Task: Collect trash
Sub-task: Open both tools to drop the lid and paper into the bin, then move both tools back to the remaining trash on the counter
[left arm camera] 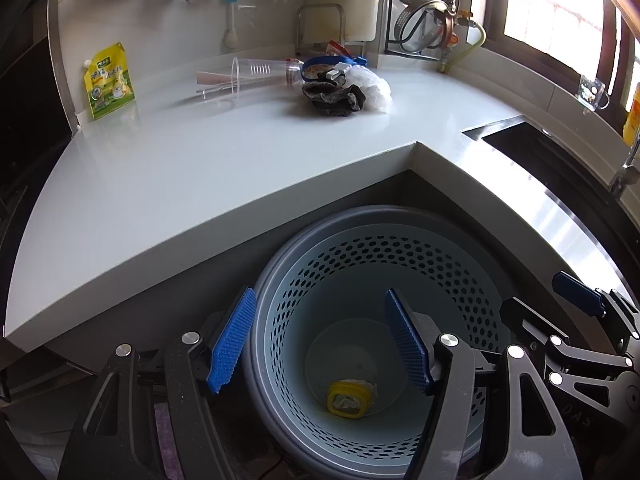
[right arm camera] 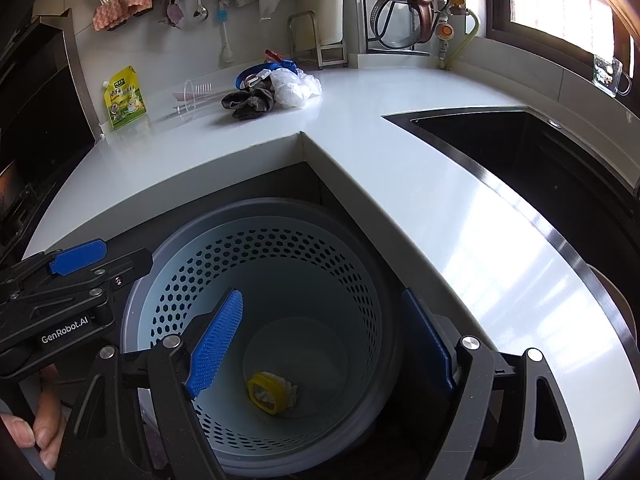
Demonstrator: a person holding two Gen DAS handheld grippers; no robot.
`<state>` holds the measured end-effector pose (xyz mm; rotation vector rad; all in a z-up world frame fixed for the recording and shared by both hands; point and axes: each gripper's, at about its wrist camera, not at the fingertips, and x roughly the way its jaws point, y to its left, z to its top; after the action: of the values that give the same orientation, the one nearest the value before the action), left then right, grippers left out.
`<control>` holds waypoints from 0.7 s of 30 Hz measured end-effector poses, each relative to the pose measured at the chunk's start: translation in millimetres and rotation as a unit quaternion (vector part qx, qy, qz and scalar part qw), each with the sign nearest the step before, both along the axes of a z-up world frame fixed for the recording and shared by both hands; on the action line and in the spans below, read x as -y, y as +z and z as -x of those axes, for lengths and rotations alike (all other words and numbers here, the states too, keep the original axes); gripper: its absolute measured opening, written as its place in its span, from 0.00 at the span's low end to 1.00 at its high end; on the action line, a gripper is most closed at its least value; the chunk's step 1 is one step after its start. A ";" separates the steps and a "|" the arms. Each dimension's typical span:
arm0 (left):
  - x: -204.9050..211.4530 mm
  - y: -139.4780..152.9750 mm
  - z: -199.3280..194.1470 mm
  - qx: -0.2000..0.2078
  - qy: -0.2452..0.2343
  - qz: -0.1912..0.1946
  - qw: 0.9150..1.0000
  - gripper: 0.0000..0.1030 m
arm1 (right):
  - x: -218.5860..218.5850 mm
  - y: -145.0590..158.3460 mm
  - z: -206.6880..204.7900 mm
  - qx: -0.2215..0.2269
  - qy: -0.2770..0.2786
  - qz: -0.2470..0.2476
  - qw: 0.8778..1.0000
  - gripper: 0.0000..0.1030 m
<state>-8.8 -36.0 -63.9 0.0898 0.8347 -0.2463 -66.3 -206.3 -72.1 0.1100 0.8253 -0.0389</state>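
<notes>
The bench [left arm camera: 168, 168] is an L-shaped white top wrapping a floor corner, with a dark sink [right arm camera: 520, 152] let into its right leg. In that corner, below the bench edge, stands the bin [left arm camera: 400, 248], a perforated pale-blue basket in a grey rim. At its bottom lies one item already collected, a yellow-rimmed lid [left arm camera: 347, 400] with crumpled wrap.

Both grippers hang over the bin mouth, pointing steeply down into it. The left gripper [left arm camera: 320, 340] has its jaws standing well apart with nothing between them. The right gripper [right arm camera: 324, 344] likewise: jaws wide, empty. Neither touches the bin.

The remaining trash sits well apart from both, up and away across the bench near the back wall. In order of size: a clear cup [left arm camera: 260, 74] lying on its side, long axis running left to right along the wall, mouth to the left; a crumpled plastic bag [left arm camera: 374, 86]; a dark rag [left arm camera: 334, 98] just in front, touching the bag; a blue strap [left arm camera: 320, 65] behind them. A yellow pouch [left arm camera: 109, 80] leans at the far left; whether it counts as trash cannot be told.

Judgement: the cluster lies forward and above the jaws, slightly left of the bench's inner corner. From the right wrist view it lies left of centre, so the left gripper appears marginally nearer to the cup, the right to the bag. The next reach requires lifting clear of the bench edge first.
</notes>
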 end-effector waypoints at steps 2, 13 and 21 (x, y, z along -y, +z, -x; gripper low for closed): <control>-0.2 0.7 0.4 0.002 0.001 0.000 1.000 0.64 | 0.5 0.3 -0.6 0.001 -0.001 0.000 1.000 0.76; -2.9 10.0 -0.8 0.014 0.005 -0.001 1.000 0.64 | 2.3 3.3 -5.4 0.003 -0.001 -0.008 1.000 0.76; -10.2 23.8 -9.6 0.024 0.012 0.003 1.000 0.67 | 4.8 16.5 -13.0 0.014 -0.003 0.000 1.000 0.76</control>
<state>0.8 -25.8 -40.1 0.0803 0.7872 -0.2228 -53.3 -211.0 -55.6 0.1125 0.7966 -0.0421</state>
